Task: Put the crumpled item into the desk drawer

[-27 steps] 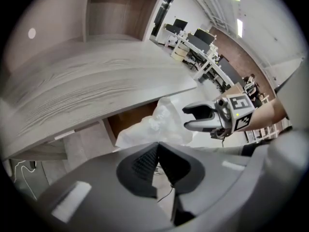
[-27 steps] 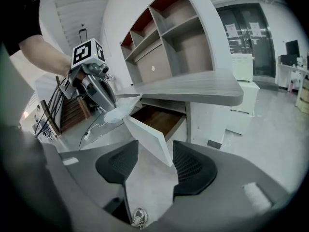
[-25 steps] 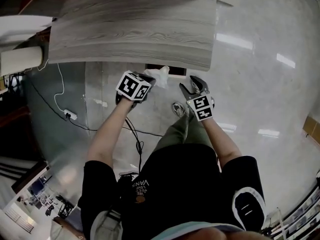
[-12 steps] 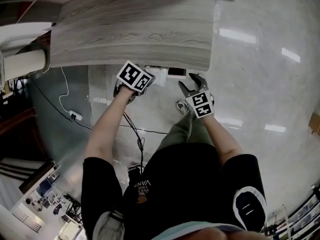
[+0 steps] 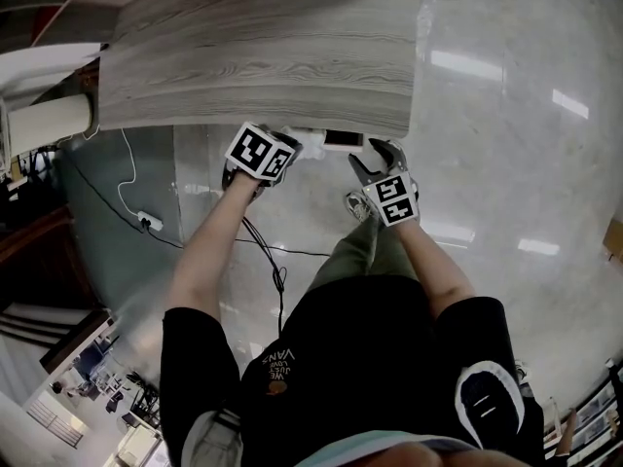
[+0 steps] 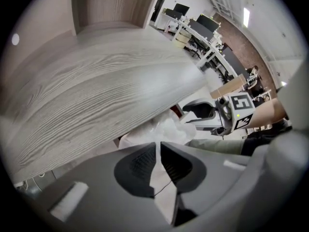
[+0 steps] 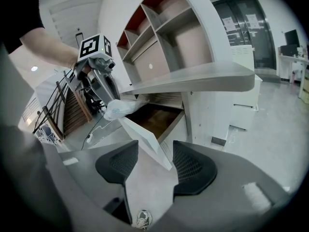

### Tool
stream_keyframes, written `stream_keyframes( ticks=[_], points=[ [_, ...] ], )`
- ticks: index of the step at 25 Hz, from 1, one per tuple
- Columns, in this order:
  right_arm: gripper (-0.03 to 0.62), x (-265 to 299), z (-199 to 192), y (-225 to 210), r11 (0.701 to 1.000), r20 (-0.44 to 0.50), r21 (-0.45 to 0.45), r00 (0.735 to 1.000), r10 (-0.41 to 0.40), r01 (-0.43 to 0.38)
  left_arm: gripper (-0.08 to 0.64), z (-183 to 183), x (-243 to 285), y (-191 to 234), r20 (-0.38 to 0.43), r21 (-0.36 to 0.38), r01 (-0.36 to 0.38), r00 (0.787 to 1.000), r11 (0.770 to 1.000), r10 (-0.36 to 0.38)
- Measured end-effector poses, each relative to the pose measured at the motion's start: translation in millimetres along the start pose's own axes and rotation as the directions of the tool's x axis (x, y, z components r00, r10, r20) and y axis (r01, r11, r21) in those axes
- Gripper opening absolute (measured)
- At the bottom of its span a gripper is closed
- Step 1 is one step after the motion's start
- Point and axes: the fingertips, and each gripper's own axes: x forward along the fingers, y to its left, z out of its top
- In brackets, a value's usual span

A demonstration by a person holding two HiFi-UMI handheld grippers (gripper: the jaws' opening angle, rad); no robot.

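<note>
At the front edge of the desk [image 5: 263,56]: pale grey slab with long streaked wood grain and a rounded corner; the drawer stands open just beneath it.
Drawer [image 7: 152,117]: shallow box, dark brown wood floor, flat smooth white front panel.
Crumpled item [image 6: 166,127]: thin white sheet bunched into a soft, wrinkled lump, under the desk's lip, above the end of the drawer front nearer the left gripper. Whether it touches the panel cannot be told.
Left gripper [image 6: 157,151]: grey moulded body, black ribbed pads pressed onto a flat tail of the crumpled item.
Right gripper [image 7: 155,166]: matching cross-hatched pads, spread apart, nothing between them, near the drawer front.
Floor [image 5: 506,163]: glossy pale tiles mirroring ceiling lights.
Shelf unit [image 7: 159,33]: white frame, brown backs, square compartments.
</note>
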Motion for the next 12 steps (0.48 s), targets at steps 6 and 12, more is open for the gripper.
stream_keyframes(
  ticks=[6,12],
  points=[
    [0.199,5.4,-0.7,1.1,1.000,-0.008,-0.002,1.000,0.011,-0.011,0.081,8.3,-3.2,4.3,0.054,0.010,-0.043,0.998,0.999,0.043],
    [0.199,8.6,0.0,3.0,1.000,-0.011,0.004,1.000,0.013,-0.013,0.081,18.4,-4.5,1.7,0.110,0.035,-0.058,0.992,0.998,0.054]
  ],
)
